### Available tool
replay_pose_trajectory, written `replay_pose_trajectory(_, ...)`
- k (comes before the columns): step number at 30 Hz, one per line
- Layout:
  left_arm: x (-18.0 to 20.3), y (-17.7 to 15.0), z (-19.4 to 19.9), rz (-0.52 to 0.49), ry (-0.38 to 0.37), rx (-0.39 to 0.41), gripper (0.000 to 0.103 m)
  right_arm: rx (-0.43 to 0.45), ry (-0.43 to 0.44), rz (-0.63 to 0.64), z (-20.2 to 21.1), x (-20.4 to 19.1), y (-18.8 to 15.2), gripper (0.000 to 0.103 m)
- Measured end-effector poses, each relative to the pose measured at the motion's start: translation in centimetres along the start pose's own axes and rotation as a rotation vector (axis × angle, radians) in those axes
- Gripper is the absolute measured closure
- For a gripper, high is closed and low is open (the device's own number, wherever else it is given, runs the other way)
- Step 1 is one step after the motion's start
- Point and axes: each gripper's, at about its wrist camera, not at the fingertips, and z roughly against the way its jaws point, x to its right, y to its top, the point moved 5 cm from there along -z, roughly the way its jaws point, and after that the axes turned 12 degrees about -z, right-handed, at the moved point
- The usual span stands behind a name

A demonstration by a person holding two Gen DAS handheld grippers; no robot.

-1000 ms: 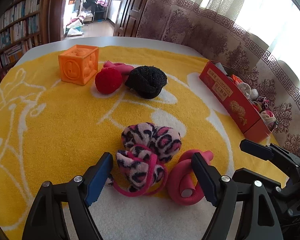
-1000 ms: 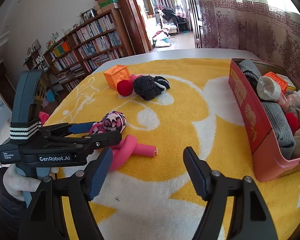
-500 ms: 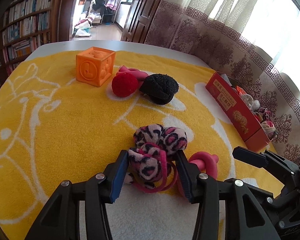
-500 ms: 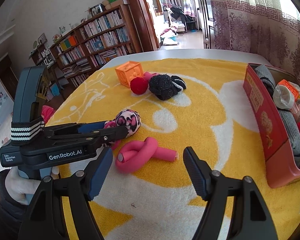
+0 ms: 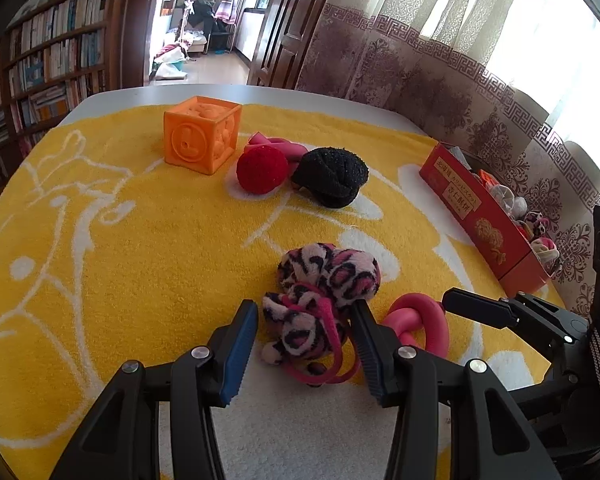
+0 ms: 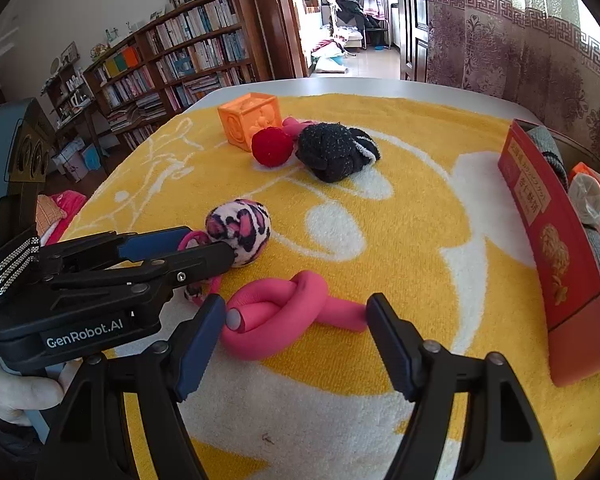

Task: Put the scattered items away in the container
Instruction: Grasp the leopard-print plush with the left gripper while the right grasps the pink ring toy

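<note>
A pink-and-black leopard plush toy (image 5: 312, 300) with pink loops lies on the yellow towel (image 5: 140, 240). My left gripper (image 5: 304, 340) is closed around its near part, the pads touching its sides; it also shows in the right wrist view (image 6: 204, 248) beside the toy's ball (image 6: 240, 228). A knotted pink foam roller (image 6: 284, 312) lies between the open fingers of my right gripper (image 6: 296, 328), ends close to both pads. The red container (image 6: 556, 240), full of socks and toys, stands at the right.
An orange cube (image 5: 200, 136), a red ball (image 5: 262, 168), a second pink roller (image 5: 276, 145) and a black sock bundle (image 5: 332, 176) sit at the far side of the towel. Curtains hang behind the container. Bookshelves stand beyond the table's left edge.
My left gripper has closed from wide open onto the leopard toy. My right gripper has moved forward and left, so the pink roller now lies between its fingers.
</note>
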Motion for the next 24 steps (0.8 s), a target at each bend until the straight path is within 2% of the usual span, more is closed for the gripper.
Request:
replay_pose_trajectory(5, 0.1, 0.0, -0.1, 0.002, -0.004, -0.003, 0.053, 0.004, -0.042, 0.063, -0.5, -0.7, -0.2, 0.025)
replay_pose_trajectory(14, 0.3, -0.3, -0.5, -0.005, 0.001, -0.015, 0.053, 0.026, -0.031, 0.091, 0.0, -0.5, -0.7, 0.03)
replay_pose_trajectory(15, 0.4, -0.3, -0.6, -0.007, 0.003, -0.016, 0.053, 0.031, -0.017, 0.095, 0.3, -0.6, -0.8, 0.036)
replay_pose_trajectory(16, 0.4, -0.3, -0.6, -0.009, 0.005, -0.017, 0.053, 0.033, -0.003, 0.102, 0.5, -0.8, -0.9, 0.054)
replay_pose_trajectory(21, 0.8, -0.2, -0.9, -0.025, 0.017, -0.027, 0.053, 0.038, -0.008, 0.095, 1.0, -0.2, -1.0, 0.055)
replay_pose_trajectory(22, 1.0, -0.1, -1.0, -0.033, 0.022, -0.031, 0.053, 0.044, -0.008, 0.091, 1.2, 0.0, -0.9, 0.057)
replay_pose_trajectory(24, 1.3, 0.0, -1.3, -0.052, 0.035, -0.039, 0.053, 0.061, -0.011, 0.09, 1.6, 0.1, -0.8, 0.075)
